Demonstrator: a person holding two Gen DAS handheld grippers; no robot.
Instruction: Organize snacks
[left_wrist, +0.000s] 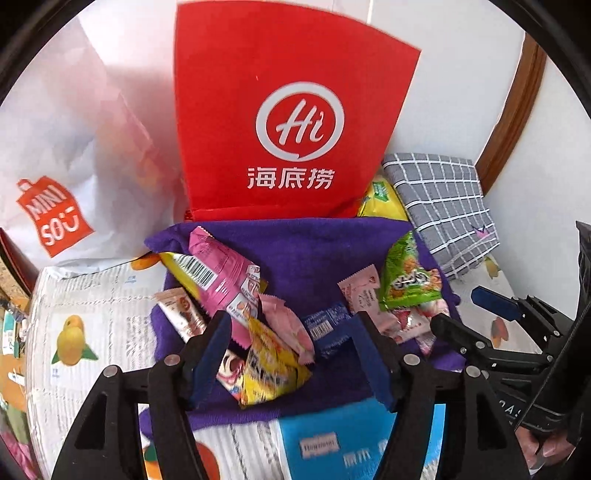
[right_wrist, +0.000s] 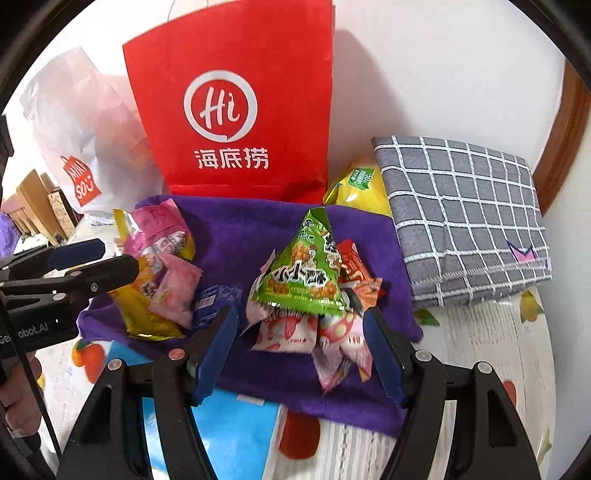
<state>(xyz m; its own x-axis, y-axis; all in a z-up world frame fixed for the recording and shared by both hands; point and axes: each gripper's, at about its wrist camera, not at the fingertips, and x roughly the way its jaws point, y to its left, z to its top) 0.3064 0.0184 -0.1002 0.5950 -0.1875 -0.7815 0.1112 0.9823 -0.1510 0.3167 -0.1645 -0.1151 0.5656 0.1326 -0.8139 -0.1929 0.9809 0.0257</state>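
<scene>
Below your left claw (left_wrist: 295, 354), half open and empty, crinkly yellow and pink snack packets (left_wrist: 273, 354) lie on the purple towel (left_wrist: 314, 251). Your right claw (right_wrist: 299, 350), equally empty, hangs over the green triangular packet (right_wrist: 306, 273); descend straight, pinch one packet only.

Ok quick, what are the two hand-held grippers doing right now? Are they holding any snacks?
Left hand-held gripper: open, holding nothing, above the snack pile.
Right hand-held gripper: open, holding nothing, above the green packet.

You are in a home: fruit-print tablecloth (left_wrist: 85, 295) on the bench, shopping bags (right_wrist: 236, 110) against a white wall (right_wrist: 443, 74), folded checked cloth (right_wrist: 461, 206).
</scene>
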